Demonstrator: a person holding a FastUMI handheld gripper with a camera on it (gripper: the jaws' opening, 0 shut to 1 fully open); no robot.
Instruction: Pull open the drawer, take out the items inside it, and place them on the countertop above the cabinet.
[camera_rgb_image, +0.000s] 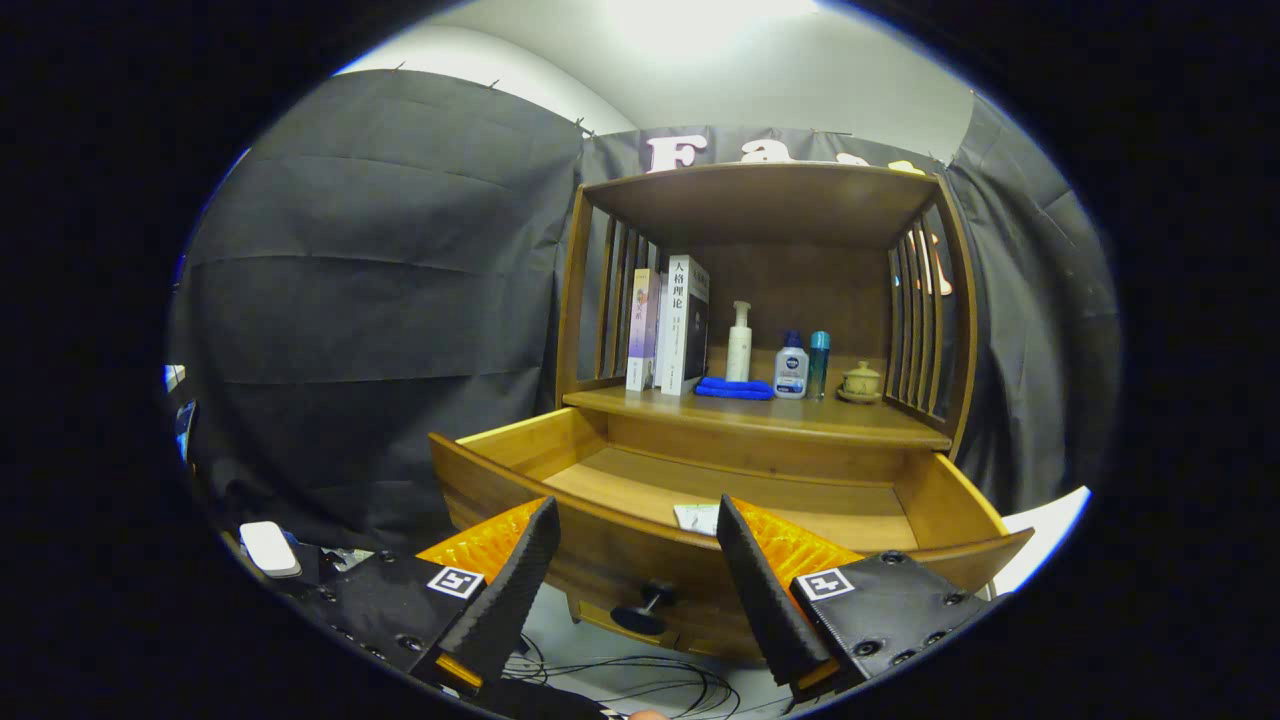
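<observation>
Black cloth lines the booth behind a wooden cabinet (760, 300) at centre frame. Its countertop (850, 418) carries books (670, 325), a blue cloth (735, 388), three bottles (790, 365) and a small lidded pot (861, 381), left to right.

Below the countertop, the drawer (600, 545) stands pulled open, its knob (640, 610) at lower centre, between the fingers. One item remains visible inside: a flat white card or packet (697, 518) lying on the drawer floor near the front wall, partly hidden by the right finger. Whether anything else lies behind the front wall cannot be told.

Gripper (635, 575) status: fingers spread wide, empty, held in front of the drawer face and above the knob, touching nothing.

Assessment: opening appears done; removal is the step in hand. Recommended approach: lift the fingers over the front wall, descend onto the card with the jaws straddling it, and take it by an edge, since a flat item on a flat floor gives little purchase. Bare countertop at the front edge, ahead of the bottles, suits placement.
</observation>
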